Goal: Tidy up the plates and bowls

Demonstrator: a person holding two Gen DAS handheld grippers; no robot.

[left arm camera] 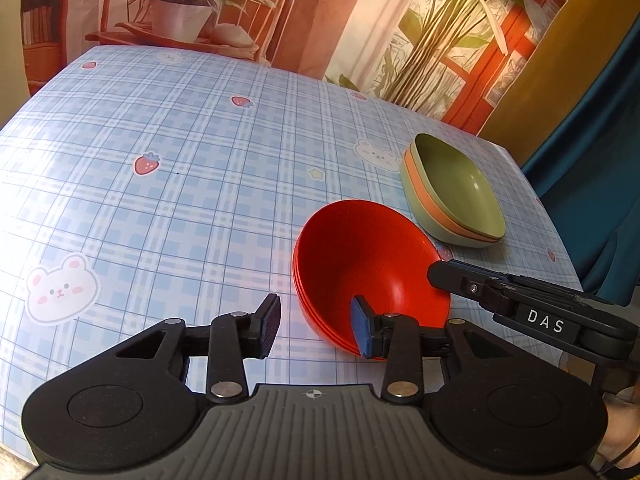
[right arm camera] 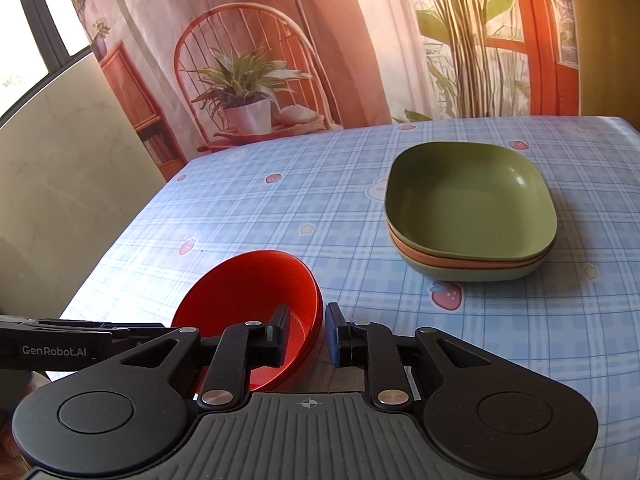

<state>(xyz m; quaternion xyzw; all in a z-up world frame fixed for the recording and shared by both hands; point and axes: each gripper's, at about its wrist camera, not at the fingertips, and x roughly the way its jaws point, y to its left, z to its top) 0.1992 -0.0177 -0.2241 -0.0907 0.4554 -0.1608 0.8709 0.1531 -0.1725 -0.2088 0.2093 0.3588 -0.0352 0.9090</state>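
Note:
A stack of red bowls [left arm camera: 360, 256] sits on the blue plaid tablecloth [left arm camera: 168, 200]; it also shows in the right wrist view [right arm camera: 248, 292]. A stack of square plates, green on top, then orange and pale green [left arm camera: 452, 192], stands beyond it, and shows in the right wrist view [right arm camera: 468, 208]. My left gripper [left arm camera: 316, 326] is open, its right finger inside the bowl's near rim and its left finger outside. My right gripper [right arm camera: 307, 334] is open with a narrow gap, straddling the bowls' right rim without pressing it. The right gripper's fingers [left arm camera: 452, 276] reach the bowl's right edge.
The tablecloth [right arm camera: 280, 208] runs to a far edge against a printed backdrop of plants and a chair [right arm camera: 248, 80]. A pale wall panel [right arm camera: 60, 200] stands left of the table. A blue curtain [left arm camera: 600, 200] hangs beyond the table's right edge.

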